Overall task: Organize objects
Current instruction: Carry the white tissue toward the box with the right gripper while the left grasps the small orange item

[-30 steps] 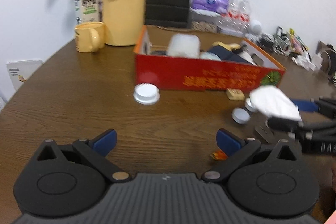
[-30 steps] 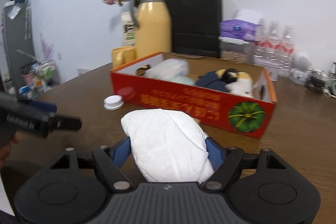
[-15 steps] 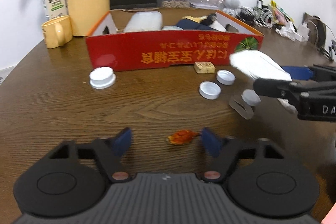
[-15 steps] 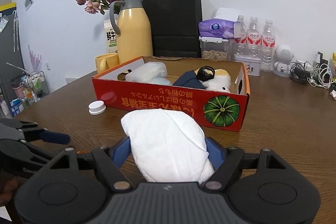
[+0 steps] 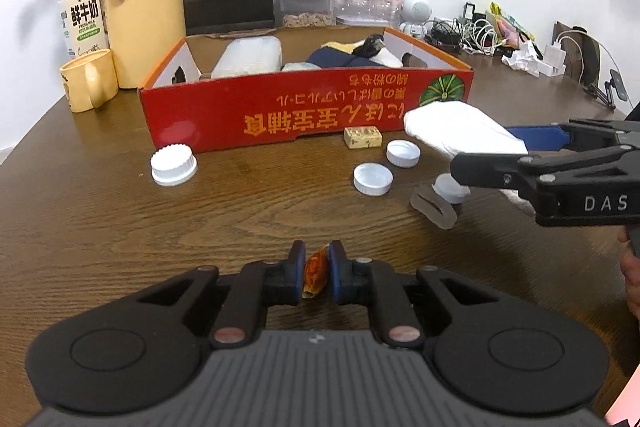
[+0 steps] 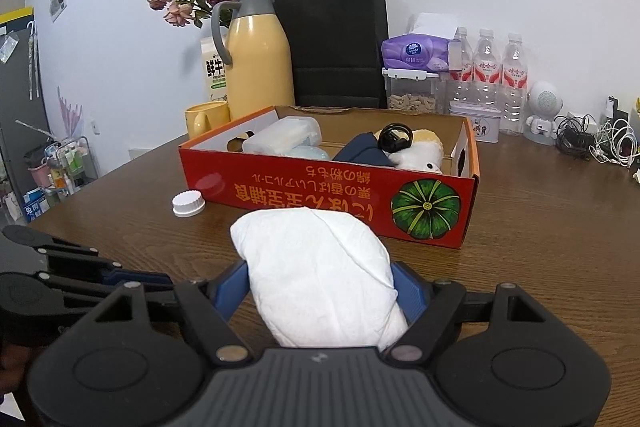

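Orange wrapper (image 5: 315, 269) pinched between left hand-held gripper (image 5: 316, 273) pads, lower centre, just closed. White pouch (image 6: 320, 275) clamped in right hand-held gripper (image 6: 322, 291), lower centre, before red box (image 6: 304, 193).

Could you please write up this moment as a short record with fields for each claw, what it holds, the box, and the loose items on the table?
left claw: jaws have just been closing, now shut on the orange wrapper at table level
right claw: clamped on the white pouch, held in front of the box
red box: open-topped, already holds several items
loose on table: ridged white cap, two flat white lids, small tan packet
behind box: yellow jug, yellow mug
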The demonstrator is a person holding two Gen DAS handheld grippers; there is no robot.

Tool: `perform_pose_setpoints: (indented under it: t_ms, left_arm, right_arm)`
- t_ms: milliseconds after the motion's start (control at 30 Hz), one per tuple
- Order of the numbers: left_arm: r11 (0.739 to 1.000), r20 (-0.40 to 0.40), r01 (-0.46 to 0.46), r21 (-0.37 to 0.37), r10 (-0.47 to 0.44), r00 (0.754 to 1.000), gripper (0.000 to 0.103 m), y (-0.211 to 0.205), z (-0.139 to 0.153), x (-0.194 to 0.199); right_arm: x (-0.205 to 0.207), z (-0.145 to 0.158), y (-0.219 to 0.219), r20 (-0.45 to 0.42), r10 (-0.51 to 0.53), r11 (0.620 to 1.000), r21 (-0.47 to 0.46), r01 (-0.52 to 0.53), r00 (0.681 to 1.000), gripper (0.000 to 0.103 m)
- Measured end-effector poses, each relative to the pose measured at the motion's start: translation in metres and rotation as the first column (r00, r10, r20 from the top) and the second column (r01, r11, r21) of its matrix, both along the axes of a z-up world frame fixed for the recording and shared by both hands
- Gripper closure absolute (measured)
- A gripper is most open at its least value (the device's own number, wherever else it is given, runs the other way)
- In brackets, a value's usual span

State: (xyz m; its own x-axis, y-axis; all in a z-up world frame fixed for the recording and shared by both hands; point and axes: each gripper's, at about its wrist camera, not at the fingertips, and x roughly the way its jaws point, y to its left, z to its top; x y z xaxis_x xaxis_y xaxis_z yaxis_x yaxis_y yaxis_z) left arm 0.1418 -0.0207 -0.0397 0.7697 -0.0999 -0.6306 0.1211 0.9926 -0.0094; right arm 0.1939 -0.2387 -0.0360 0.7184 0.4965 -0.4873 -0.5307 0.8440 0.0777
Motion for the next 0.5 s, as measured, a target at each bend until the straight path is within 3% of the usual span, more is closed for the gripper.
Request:
perform_pose_setpoints:
  t_ms: [500]
  left_arm:
    - [0.999, 0.145, -0.015, -0.043, 0.021, 0.989, 0.09, 0.006, 0.047, 0.019]
  right_arm:
    - [0.009, 0.027, 0.012, 0.069, 0.008, 1.0, -0.012, -0.008, 0.998, 0.027]
